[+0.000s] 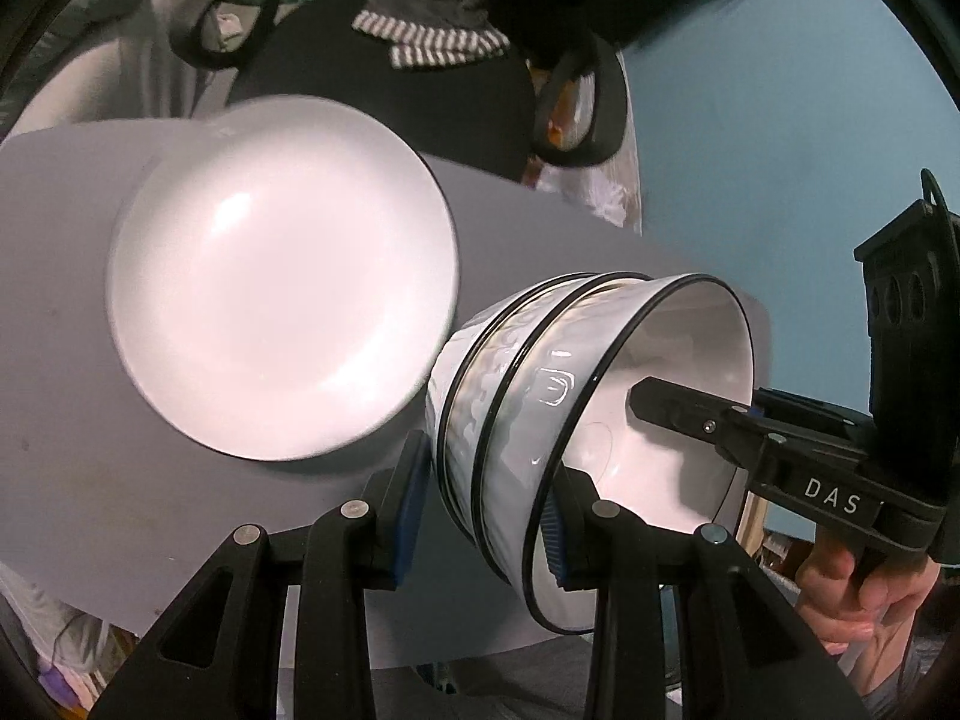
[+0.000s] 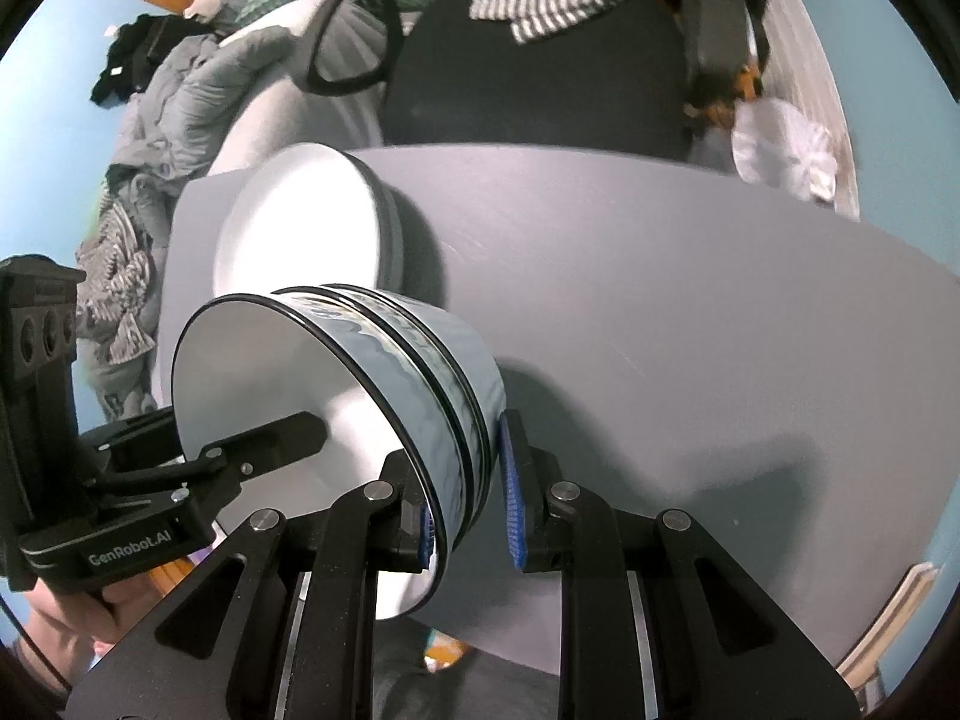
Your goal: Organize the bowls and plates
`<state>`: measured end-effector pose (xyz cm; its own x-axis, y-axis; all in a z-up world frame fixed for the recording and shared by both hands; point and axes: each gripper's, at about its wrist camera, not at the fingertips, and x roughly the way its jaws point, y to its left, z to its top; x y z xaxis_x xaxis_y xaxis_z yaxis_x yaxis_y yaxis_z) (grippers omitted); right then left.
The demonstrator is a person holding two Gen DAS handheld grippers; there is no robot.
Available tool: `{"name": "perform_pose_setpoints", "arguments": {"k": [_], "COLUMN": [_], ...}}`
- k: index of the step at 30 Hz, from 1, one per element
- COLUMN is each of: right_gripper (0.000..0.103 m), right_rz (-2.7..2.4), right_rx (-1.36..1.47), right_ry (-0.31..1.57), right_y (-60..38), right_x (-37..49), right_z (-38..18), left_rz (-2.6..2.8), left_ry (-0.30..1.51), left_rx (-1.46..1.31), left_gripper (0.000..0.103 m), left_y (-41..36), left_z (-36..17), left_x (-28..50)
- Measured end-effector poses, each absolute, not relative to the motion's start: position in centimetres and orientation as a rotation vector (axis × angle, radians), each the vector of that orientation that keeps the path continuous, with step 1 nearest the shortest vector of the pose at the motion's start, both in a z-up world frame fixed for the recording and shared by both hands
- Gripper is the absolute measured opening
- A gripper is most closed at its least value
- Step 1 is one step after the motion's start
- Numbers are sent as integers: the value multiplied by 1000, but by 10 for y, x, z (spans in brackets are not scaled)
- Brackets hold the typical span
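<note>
Fingers of left gripper (image 1: 489, 516) clamped across near wall of stack of nested white bowls with black rims (image 1: 540, 396), one blue pad outside, one inside. Fingers of right gripper (image 2: 471, 513) pinching opposite wall of same stack. Stack lifted clear of flat grey tabletop (image 2: 660, 312), tilted on its side between both grippers. Left of it, pile of round white plates (image 1: 282, 282) resting on tabletop, close beside bowls.
</note>
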<state>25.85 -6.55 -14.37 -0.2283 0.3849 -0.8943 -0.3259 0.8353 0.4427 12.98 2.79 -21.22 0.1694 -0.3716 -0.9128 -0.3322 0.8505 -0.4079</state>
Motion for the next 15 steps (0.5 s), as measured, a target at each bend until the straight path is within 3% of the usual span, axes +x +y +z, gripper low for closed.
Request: {"name": "perform_pose_setpoints", "arguments": {"k": [15], "right_gripper": [19], "right_rz": [741], "right_rx": [-21], "right_ry": [1658], "right_y": [22], "right_x": [277], "right_z": [-144], "left_rz": [60], "left_ry": [1404], "left_rx": [-634], "left_gripper": [33], "left_y": [108], "left_z": [-211], "left_x": [126]}}
